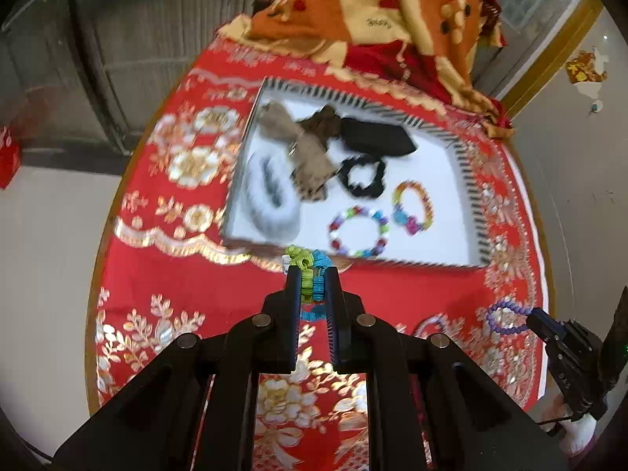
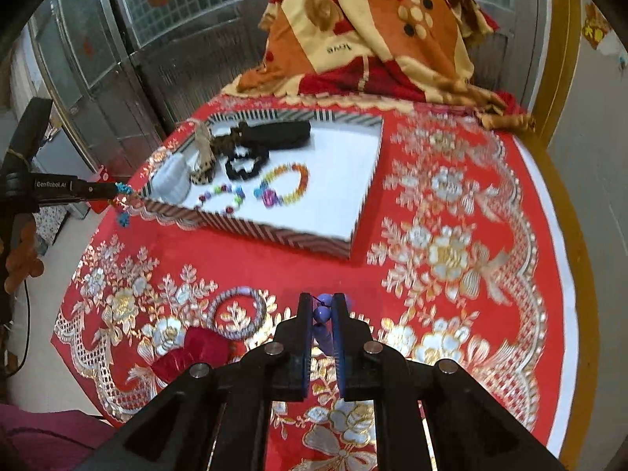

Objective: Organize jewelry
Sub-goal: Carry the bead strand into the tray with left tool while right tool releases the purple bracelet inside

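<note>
My left gripper (image 1: 312,272) is shut on a green and blue frilly hair tie (image 1: 314,286), held above the red cloth just in front of the white tray (image 1: 431,263). My right gripper (image 2: 322,300) is shut on a purple bead bracelet (image 2: 322,314), lifted off the cloth. The left wrist view shows that bracelet (image 1: 504,316) hanging from the right gripper (image 1: 533,320) at the far right. In the tray (image 2: 274,231) lie two colourful bead bracelets (image 2: 288,184), a black scrunchie (image 2: 245,165), dark and brown bows and a white fluffy scrunchie (image 2: 172,176).
A grey-white rope bangle (image 2: 237,310) and a red scrunchie (image 2: 192,353) lie on the red embroidered cloth near the right gripper. An orange and red blanket (image 2: 369,39) is heaped at the table's back. The round table's edge (image 2: 565,274) curves at the right.
</note>
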A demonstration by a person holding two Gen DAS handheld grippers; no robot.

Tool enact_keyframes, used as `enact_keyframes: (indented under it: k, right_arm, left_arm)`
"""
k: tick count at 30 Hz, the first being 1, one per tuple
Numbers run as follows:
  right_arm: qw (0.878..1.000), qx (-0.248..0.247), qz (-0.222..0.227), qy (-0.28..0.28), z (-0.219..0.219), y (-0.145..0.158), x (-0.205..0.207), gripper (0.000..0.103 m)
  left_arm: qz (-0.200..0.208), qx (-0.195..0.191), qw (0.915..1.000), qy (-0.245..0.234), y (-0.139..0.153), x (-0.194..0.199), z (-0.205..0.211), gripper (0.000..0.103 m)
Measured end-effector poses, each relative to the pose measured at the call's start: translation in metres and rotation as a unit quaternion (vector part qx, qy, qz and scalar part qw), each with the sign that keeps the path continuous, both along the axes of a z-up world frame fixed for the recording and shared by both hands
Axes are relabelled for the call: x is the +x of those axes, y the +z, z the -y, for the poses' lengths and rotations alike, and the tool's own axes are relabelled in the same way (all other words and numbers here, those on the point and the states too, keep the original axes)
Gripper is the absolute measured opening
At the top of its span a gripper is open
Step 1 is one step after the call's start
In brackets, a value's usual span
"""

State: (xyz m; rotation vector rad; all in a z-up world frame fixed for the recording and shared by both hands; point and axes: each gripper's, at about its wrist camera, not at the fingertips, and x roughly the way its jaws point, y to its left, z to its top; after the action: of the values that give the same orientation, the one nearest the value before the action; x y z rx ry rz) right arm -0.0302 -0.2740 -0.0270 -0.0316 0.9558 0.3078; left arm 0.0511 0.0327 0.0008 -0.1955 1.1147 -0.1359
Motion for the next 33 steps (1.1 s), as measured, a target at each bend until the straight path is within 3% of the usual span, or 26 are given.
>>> enact_keyframes:
  k: [9,17,33]
  right_arm:
    - [0.999,-0.010,0.036,0.007,-0.001,0.032,0.026,0.009]
    - [0.999,-0.023,0.045,0.020,-0.008,0.043,0.069,0.009]
    - [0.997,-0.026,0.005,0.073,-0.041,0.009,0.175,0.009]
  left_arm:
    - [0.031,0.001,0.9990,-0.031,0.024,0.022,0.034,0.010]
    - [0.023,0.010,0.9982,-0.054,0.014,0.051,0.070,0.010]
    - [-0.024,0.016,0.9974,-0.067,-0.033,0.086,0.121,0.010]
